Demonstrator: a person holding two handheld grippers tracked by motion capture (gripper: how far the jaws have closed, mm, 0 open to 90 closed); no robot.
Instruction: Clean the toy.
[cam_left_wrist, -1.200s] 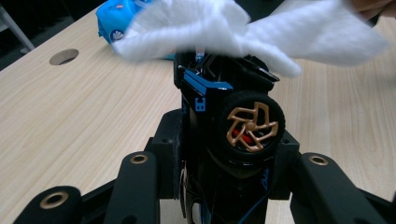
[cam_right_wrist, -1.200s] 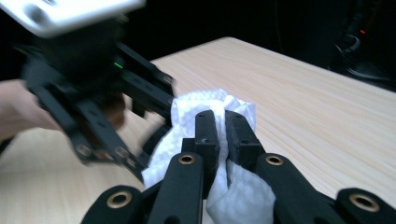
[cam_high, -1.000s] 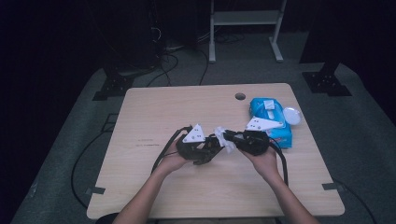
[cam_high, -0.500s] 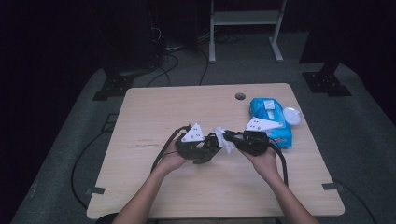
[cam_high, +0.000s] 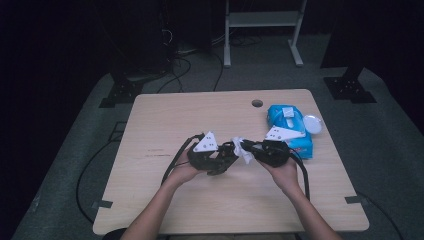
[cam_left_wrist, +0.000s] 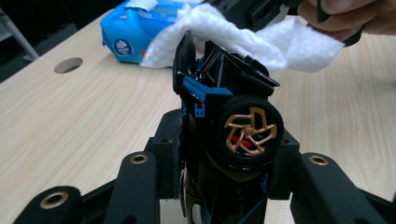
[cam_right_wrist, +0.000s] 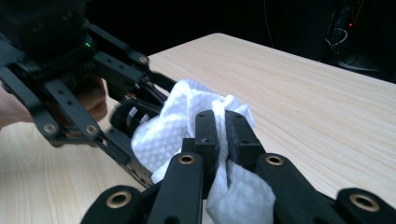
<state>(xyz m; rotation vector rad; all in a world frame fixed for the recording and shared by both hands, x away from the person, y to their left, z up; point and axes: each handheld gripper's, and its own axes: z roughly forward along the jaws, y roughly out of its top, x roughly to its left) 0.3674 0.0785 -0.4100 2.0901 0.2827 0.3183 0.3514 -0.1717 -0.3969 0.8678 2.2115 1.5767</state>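
Note:
My left gripper (cam_high: 229, 155) (cam_left_wrist: 226, 144) is shut on a black and blue toy car (cam_left_wrist: 219, 93), nose up, with one gold-spoked wheel (cam_left_wrist: 252, 133) facing the camera. Over the middle of the table, my right gripper (cam_high: 248, 150) (cam_right_wrist: 223, 123) is shut on a crumpled white wipe (cam_right_wrist: 173, 130) (cam_left_wrist: 261, 37). The wipe lies against the top of the car (cam_right_wrist: 135, 112). In the right gripper view the left gripper (cam_right_wrist: 70, 102) stands just to the left of the wipe.
A blue pack of wipes (cam_high: 287, 125) (cam_left_wrist: 135, 28) lies at the table's right side, with a white round lid (cam_high: 311, 121) beside it. The wooden table (cam_high: 200, 110) has a cable hole (cam_high: 257, 103) (cam_left_wrist: 68, 65) near its far edge. Cables and stand legs are on the dark floor behind.

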